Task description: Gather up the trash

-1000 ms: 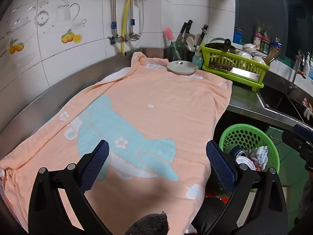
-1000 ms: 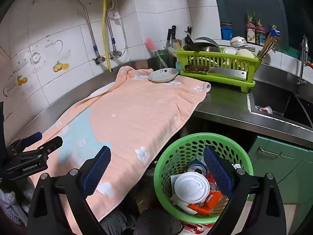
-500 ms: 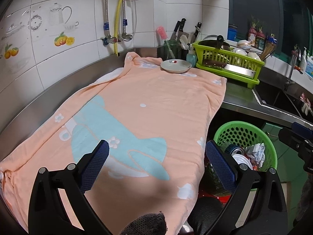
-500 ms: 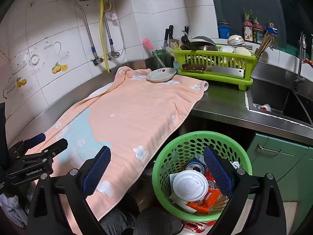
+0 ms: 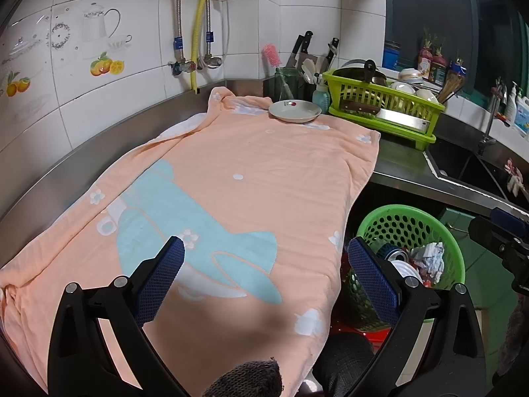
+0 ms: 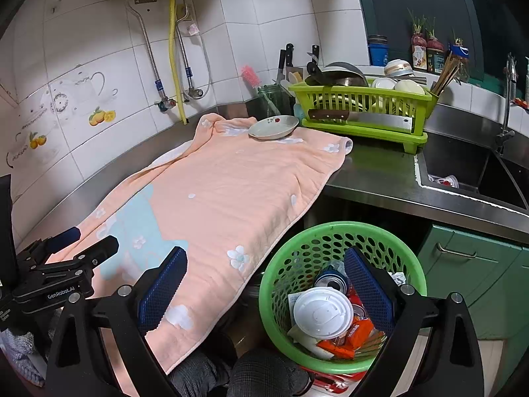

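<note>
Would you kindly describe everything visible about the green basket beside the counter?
The green basket is round, plastic-looking, its wall pierced with holes. It stands upright below the counter edge, beside the hanging peach towel. Inside lie a white lid, a can, orange wrappers and crumpled paper. Something red shows beneath it.

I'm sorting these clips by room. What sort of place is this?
A home kitchen, most likely. A dish rack full of bowls and pans stands on a steel counter beside a sink, and knives stand against the tiled wall. A green basket of trash sits on the floor below.
</note>
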